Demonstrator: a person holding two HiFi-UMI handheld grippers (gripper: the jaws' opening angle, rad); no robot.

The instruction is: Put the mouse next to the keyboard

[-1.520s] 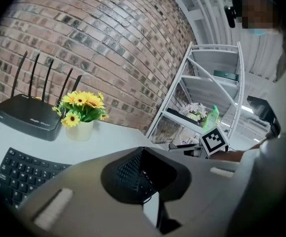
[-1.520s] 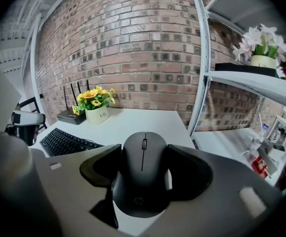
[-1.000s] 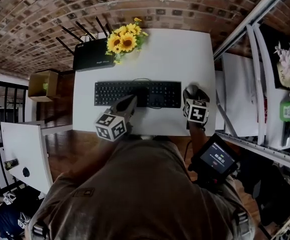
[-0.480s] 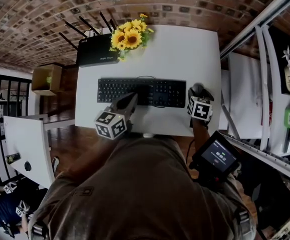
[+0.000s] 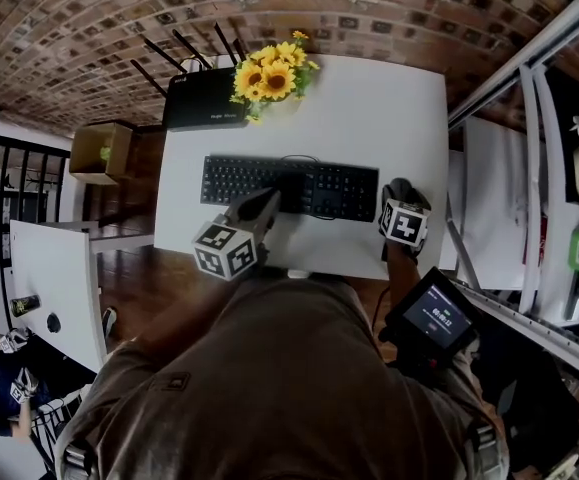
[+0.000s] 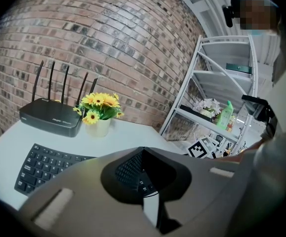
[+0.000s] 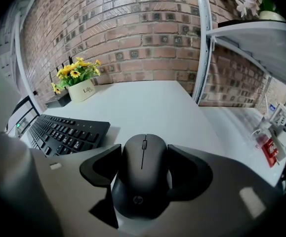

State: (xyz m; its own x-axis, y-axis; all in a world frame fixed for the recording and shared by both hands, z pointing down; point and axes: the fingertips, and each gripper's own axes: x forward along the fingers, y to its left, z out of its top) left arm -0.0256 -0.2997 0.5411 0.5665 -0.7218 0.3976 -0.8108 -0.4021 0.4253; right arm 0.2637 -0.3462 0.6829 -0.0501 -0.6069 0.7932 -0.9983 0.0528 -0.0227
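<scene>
At white table's (image 7: pixel 147 100) near right: 1 black mouse (image 7: pixel 143 177), sides clamped by right gripper (image 7: pixel 143 149), just right of keyboard (image 7: pixel 66 132). Left gripper (image 6: pixel 142 151) closed, empty. Placement apparently reached; release remains.

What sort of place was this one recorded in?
Probably a staged office or lab corner: a white table with a keyboard, mouse and router, set against a brick wall, with metal shelving alongside.
</scene>
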